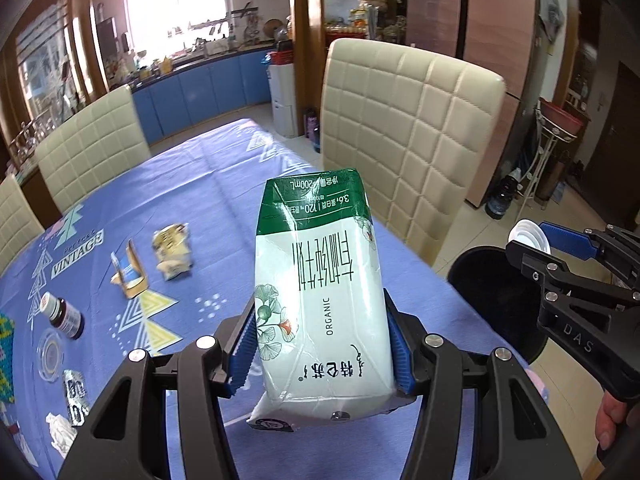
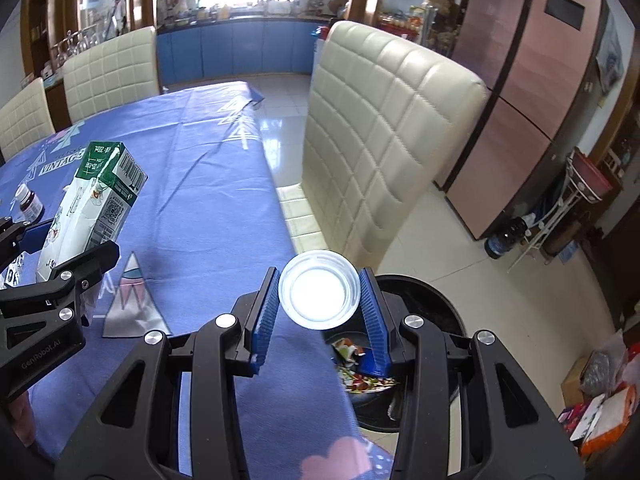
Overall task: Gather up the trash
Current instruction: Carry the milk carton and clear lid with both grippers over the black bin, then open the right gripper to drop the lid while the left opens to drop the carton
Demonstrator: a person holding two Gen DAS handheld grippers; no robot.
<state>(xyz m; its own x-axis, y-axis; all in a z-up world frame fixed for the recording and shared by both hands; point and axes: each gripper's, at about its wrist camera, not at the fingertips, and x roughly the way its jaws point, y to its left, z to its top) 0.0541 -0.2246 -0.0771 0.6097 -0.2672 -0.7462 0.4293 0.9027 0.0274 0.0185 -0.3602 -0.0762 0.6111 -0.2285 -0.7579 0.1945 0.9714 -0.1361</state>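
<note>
My left gripper [image 1: 320,344] is shut on a white and green milk carton [image 1: 320,288] and holds it above the blue tablecloth [image 1: 192,200]. The carton also shows in the right wrist view [image 2: 92,204]. My right gripper [image 2: 320,304] is shut on a white plastic lid [image 2: 319,295], held at the table's right edge just above the black trash bin [image 2: 432,292], which holds colourful scraps. In the left wrist view the right gripper [image 1: 532,240] holds the lid [image 1: 527,236] over the bin [image 1: 492,280].
On the cloth lie a crumpled wrapper [image 1: 173,252], a torn small box [image 1: 129,272], a dark pill bottle [image 1: 64,314], a foil blister pack [image 1: 76,396] and a tissue [image 1: 60,434]. A cream chair [image 1: 408,136] stands beside the bin. Two more chairs [image 1: 88,148] stand at the far side.
</note>
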